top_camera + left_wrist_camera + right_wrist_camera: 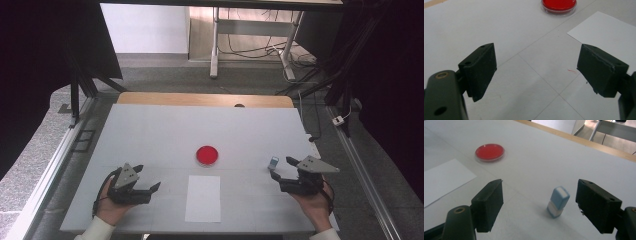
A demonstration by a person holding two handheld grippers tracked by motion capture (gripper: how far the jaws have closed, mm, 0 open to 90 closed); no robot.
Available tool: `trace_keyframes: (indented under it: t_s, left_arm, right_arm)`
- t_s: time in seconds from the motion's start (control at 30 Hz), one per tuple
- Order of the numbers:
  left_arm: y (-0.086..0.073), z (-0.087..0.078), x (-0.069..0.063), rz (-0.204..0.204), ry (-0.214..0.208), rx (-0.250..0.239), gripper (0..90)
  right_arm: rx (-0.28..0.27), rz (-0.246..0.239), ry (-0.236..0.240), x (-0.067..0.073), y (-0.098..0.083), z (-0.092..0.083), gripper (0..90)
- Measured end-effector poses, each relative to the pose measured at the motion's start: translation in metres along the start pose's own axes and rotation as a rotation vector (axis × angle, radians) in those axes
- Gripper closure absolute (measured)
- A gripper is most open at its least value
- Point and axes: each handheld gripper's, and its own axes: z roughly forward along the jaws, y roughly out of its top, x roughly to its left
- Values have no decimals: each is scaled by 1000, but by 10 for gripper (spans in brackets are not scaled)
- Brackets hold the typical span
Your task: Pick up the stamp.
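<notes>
Our right gripper has its fingers spread wide, and the eraser stands upright on the surface between them, untouched. Our left gripper is released too, near the paper. The red dish sits farther out.

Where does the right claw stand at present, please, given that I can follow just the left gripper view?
Observer: The right claw is open, with a small blue-and-white block standing upright just ahead of it, untouched.
Operator: Is that block close to the red dish?
Observer: No. In the high view the red dish sits mid-table, and the block is well off to its right.
Operator: How does the white sheet lie?
Observer: The white sheet is a whole rectangle on the dish's near side, between the right claw and the left claw.
</notes>
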Motion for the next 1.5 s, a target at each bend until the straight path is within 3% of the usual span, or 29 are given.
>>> trace_keyframes:
  t_s: [0.1, 0.3, 0.77, 1.2, 1.5]
  left_arm:
    - [0, 1, 0, -3, -3, 2, 160]
    - [-1, 2, 1, -2, 1, 4, 161]
    - [-2, 4, 2, 0, 2, 12, 164]
    - [-3, 6, 2, 0, 4, 25, 164]
    - [-3, 7, 2, 0, 2, 28, 164]
  right_arm:
    - [8, 15, -3, -9, 14, 6, 216]
    - [35, 38, -16, -23, 24, 20, 220]
    - [66, 45, 37, -44, 14, 30, 289]
    - [133, 18, 43, -46, 5, 46, 368]
    - [155, 15, 74, -47, -2, 54, 453]
